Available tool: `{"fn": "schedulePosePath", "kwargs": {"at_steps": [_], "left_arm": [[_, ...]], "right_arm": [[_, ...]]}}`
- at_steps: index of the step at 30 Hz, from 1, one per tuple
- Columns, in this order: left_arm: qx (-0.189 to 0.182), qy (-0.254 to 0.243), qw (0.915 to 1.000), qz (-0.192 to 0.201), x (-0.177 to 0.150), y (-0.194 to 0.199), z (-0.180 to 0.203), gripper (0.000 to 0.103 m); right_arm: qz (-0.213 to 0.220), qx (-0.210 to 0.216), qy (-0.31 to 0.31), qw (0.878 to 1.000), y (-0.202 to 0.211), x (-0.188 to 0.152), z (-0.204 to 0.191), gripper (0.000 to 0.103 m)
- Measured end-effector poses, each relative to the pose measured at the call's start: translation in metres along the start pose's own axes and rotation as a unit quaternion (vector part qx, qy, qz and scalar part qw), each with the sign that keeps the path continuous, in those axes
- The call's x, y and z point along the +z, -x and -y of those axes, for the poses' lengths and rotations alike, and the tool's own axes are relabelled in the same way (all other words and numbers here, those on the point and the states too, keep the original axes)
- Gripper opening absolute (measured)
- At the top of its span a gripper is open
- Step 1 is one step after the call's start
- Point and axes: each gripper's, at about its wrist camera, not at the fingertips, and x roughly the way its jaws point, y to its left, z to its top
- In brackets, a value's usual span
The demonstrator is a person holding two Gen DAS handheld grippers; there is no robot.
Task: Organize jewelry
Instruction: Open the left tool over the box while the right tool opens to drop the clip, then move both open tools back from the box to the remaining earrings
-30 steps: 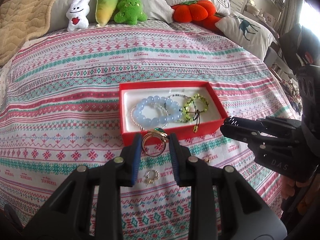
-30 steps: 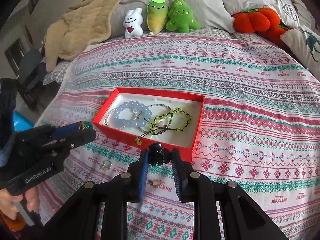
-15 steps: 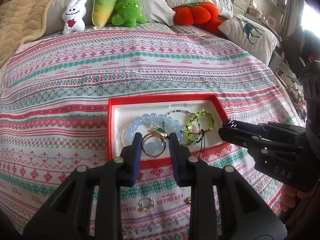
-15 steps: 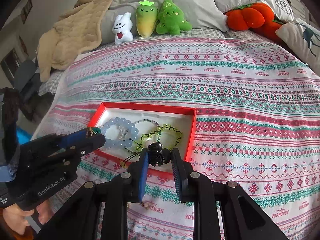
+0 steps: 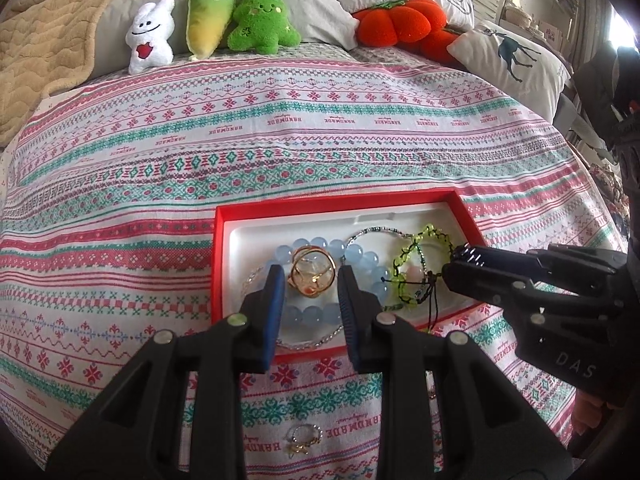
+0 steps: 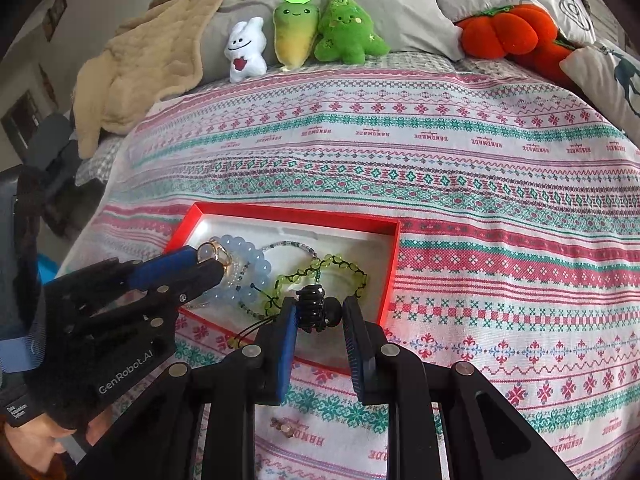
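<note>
Your left gripper (image 5: 311,280) is closed on a gold bangle (image 5: 313,275), pinched between the blue pads (image 5: 275,300) and hanging over the pale blue bead bracelet (image 5: 360,258) inside the red box (image 5: 218,264). In the right wrist view the same bangle (image 6: 219,255) shows at the tip of that gripper (image 6: 208,262), above the left part of the box (image 6: 390,276). Your right gripper (image 6: 319,312) grips a black hair claw clip (image 6: 316,312) between its fingers, held over the near right part of the box, just above the green beaded cord bracelet (image 6: 320,266). A thin strand of small dark beads (image 6: 288,245) curves behind the green one on the white lining. Outside the box, on the striped patterned bedspread (image 5: 280,128), a small silver ring with a gold charm (image 5: 303,437) lies near you, and a small gold piece (image 6: 285,427) lies below your right fingers. Three plush toys (image 5: 212,24) and an orange pumpkin cushion (image 5: 400,20) line the pillows at the far end.
</note>
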Motion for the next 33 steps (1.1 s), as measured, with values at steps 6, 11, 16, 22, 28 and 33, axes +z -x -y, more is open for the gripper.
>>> {"fn": "schedulePosePath", "kwargs": {"at_steps": [6,11,16,22,28,33], "left_arm": [[0.002,-0.006,1.0,0.0,-0.001,0.005,0.001,0.034],[0.005,-0.007,1.0,0.001,-0.003,0.012,-0.001,0.044],[0.008,-0.015,0.9998,0.006,-0.006,0.024,-0.001,0.055],[0.011,-0.02,0.9997,0.009,-0.012,0.038,-0.002,0.063],[0.018,-0.017,0.9997,-0.002,-0.02,0.049,-0.009,0.074],[0.026,-0.006,0.9995,-0.017,-0.031,0.055,-0.018,0.081]], "right_arm": [[0.0,-0.001,-0.003,1.0,-0.001,0.001,0.003,0.023],[-0.002,0.001,-0.005,1.0,-0.001,0.003,0.005,0.025],[-0.001,0.008,-0.003,1.0,0.005,0.002,0.004,0.036],[0.027,0.015,0.002,1.0,0.023,0.001,-0.004,0.064],[0.026,0.019,-0.01,0.999,0.035,-0.005,-0.002,0.068],[0.018,0.011,-0.019,1.0,0.041,-0.014,0.004,0.072]]}}
